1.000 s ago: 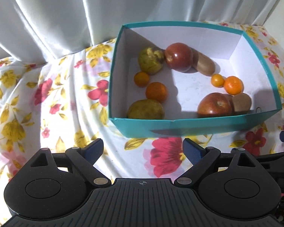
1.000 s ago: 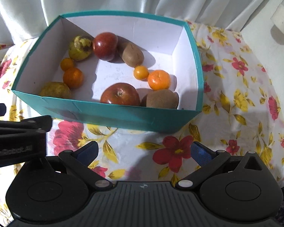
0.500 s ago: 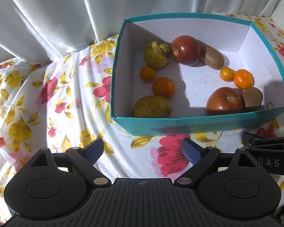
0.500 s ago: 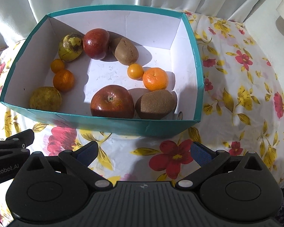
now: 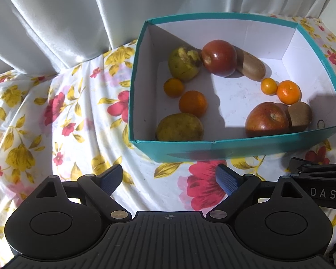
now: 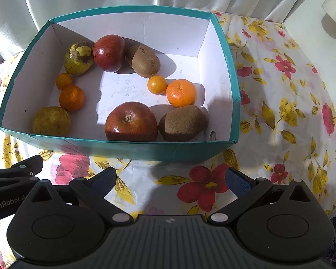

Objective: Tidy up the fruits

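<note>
A teal box [image 5: 212,150] [image 6: 132,150] with white inside holds several fruits. At its near wall lie a red apple [image 6: 131,121] [image 5: 266,120], a brown kiwi [image 6: 183,123] and a yellow-green pear [image 5: 179,127] [image 6: 51,121]. Further back sit a second apple [image 5: 219,57], a spotted pear [image 5: 184,63], another kiwi [image 6: 145,61] and small oranges [image 6: 181,92]. My left gripper [image 5: 169,178] hovers open over the cloth in front of the box, empty. The right gripper [image 6: 170,179] is likewise open and empty, just short of the box's near wall.
A floral cloth [image 5: 62,112] covers the surface around the box. White curtains [image 5: 78,18] hang behind it. A white wall with a fitting [image 6: 333,11] stands at the right. Each gripper's black body shows at the other view's edge [image 5: 320,188].
Both views have shifted so that the box sits lower and closer, with more of its inside showing. The fruits have not moved and both grippers stay open.
</note>
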`<state>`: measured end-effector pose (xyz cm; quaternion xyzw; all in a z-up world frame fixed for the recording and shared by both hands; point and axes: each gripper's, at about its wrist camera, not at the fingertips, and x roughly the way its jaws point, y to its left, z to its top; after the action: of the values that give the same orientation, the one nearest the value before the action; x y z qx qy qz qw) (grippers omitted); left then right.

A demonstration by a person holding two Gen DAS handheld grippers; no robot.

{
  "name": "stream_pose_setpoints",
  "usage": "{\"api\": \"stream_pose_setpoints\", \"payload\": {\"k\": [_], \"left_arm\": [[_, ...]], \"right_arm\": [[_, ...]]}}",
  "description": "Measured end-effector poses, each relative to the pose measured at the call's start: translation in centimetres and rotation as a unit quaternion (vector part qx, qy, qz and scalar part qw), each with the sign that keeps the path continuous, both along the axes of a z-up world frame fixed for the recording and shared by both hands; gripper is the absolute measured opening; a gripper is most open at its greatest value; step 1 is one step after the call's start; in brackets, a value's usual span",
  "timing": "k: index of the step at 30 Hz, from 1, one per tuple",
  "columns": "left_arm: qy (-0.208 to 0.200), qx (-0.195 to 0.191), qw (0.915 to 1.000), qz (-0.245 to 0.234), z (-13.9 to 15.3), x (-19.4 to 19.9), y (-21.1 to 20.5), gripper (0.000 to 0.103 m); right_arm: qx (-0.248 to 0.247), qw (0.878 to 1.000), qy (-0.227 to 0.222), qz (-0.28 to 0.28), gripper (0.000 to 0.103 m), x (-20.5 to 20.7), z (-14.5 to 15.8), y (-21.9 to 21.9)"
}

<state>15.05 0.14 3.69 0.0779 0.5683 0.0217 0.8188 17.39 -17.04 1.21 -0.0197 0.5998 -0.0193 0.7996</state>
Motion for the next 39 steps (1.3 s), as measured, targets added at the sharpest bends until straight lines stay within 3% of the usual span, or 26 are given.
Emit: {"api": "stream_pose_setpoints", "payload": {"k": [39], "left_arm": [[0.001,-0.012,0.9999,-0.005,0.0,-0.6,0.6,0.094]], "right_arm": [[-0.018,1.000,-0.008,-0.009,0.103,-1.2,0.7,0.9]]}}
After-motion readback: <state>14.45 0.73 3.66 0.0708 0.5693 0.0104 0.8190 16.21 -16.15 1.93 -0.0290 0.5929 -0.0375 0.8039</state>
